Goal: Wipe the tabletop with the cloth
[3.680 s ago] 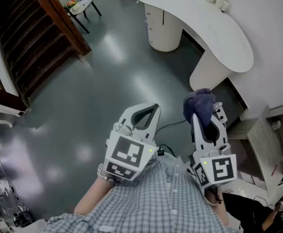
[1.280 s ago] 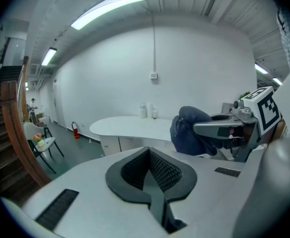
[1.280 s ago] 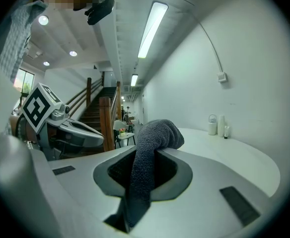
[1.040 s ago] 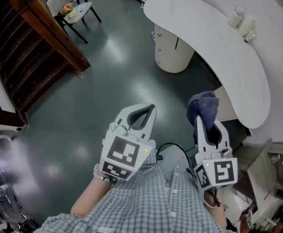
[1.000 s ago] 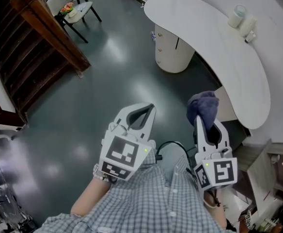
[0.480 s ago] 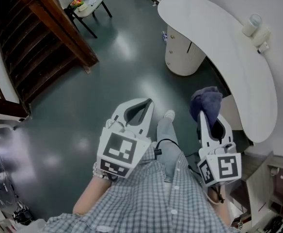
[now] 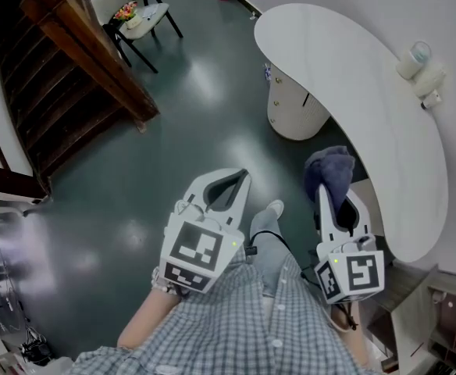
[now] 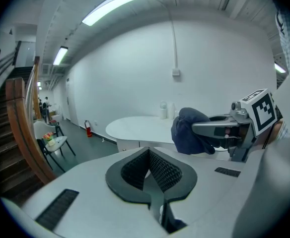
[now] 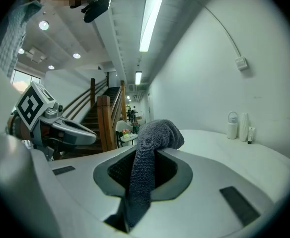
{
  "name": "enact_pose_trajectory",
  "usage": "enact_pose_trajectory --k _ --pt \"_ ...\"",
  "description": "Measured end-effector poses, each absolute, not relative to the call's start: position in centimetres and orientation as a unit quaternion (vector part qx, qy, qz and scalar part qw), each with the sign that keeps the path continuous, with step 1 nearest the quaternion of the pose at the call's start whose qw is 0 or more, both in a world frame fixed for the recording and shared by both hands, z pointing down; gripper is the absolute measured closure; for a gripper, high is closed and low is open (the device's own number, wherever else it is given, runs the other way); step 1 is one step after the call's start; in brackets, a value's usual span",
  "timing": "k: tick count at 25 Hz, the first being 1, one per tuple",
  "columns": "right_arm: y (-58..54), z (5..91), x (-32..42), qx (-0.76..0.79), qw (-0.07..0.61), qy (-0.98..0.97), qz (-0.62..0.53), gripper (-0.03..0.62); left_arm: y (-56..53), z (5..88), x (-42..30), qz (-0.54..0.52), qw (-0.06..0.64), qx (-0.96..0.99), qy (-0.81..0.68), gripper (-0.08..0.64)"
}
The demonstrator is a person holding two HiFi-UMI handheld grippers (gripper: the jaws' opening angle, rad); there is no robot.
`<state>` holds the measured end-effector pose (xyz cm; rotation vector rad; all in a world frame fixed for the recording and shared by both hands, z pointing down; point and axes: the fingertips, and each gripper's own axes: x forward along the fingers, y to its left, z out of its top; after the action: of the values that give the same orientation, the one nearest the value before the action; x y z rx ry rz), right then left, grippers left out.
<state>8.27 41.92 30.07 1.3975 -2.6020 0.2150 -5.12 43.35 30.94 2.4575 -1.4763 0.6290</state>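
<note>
- A wooden staircase [image 7: 72, 69] and a chair [image 7: 138, 14] stand at the far left, well apart from the work.
- The left gripper [image 7: 238, 180] hangs over the floor [image 7: 173, 123], its jaws closed together with nothing between them.
- The right gripper [image 7: 325, 194] has its jaws clamped on the dark cloth [image 7: 329, 169], which bunches over their tips, near the bench edge but not touching it.
- The white curved bench [image 7: 345, 76] lies ahead to the right, with bottles [image 7: 419, 62] at its far side.
- Judgement: this is the approach and no wiping has begun. The next move calls for reaching the cloth over the bench and pressing it flat.
</note>
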Motion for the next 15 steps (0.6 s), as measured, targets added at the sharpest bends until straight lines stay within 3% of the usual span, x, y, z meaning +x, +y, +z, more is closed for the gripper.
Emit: enact_pose_trajectory --k 15 --pt "25.8 28.9 11.5 0.468 0.094 -0.877 0.063 0.540 27.7 29.8 -1.6 0.199 0.104 0.836 -0.500 0.555"
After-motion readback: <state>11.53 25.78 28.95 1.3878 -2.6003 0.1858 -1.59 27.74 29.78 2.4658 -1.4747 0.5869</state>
